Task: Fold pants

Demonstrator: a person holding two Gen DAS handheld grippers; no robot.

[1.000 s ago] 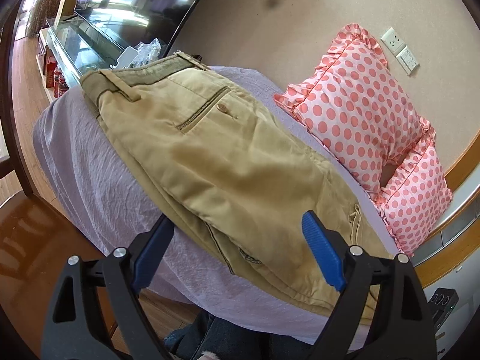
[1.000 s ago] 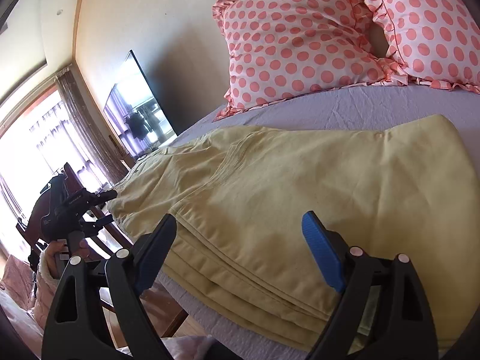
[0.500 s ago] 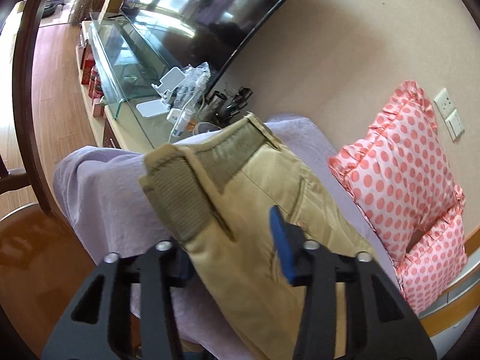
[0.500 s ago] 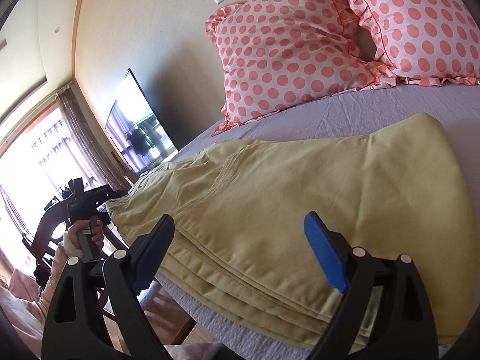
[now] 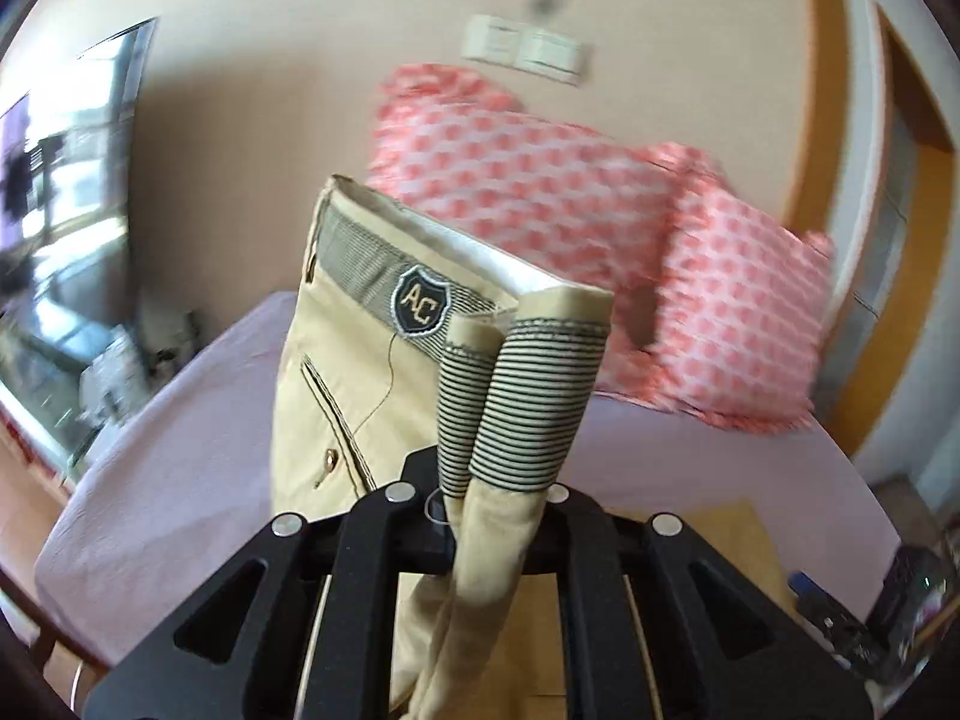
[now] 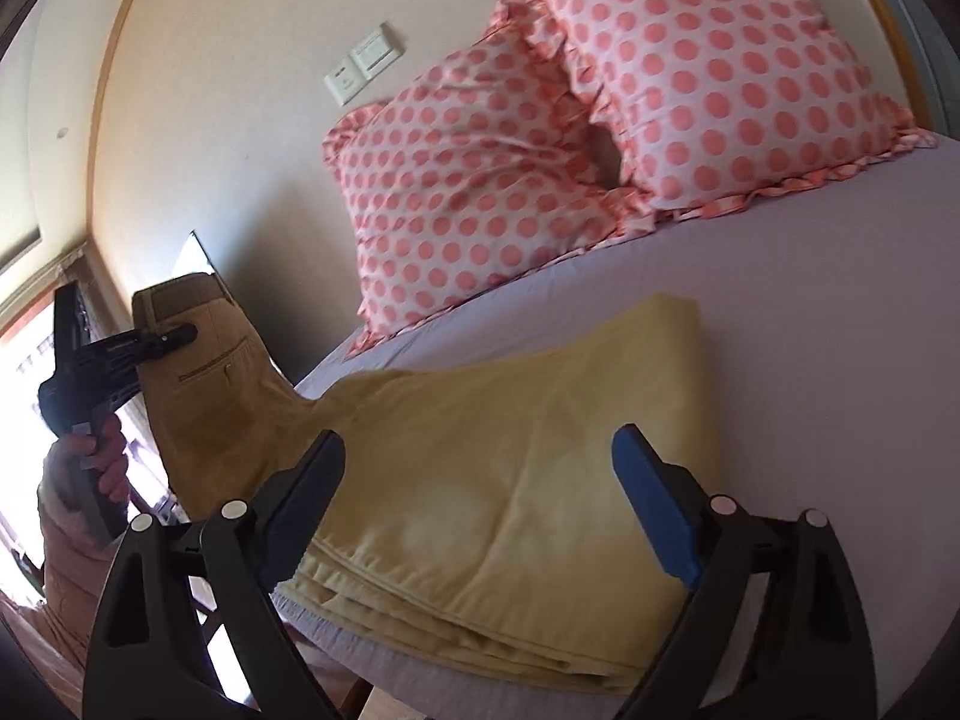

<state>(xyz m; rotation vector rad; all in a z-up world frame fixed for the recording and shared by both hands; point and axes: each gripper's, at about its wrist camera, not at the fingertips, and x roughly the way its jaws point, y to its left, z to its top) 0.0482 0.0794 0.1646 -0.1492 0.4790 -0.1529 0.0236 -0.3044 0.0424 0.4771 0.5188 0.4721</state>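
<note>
One pair of khaki pants (image 6: 480,468) under the right gripper (image 6: 480,510). Two grippers in play: the left gripper (image 6: 174,334) is off to the right one's left. Two polka-dot pillows (image 6: 480,192) ahead of it, side by side, and two wall plates (image 6: 363,66) above them.

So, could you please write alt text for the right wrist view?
The open right gripper hovers over folded khaki pants on a lilac bed. At left, the left gripper lifts the waistband end; two polka-dot pillows lean on the wall.
</note>
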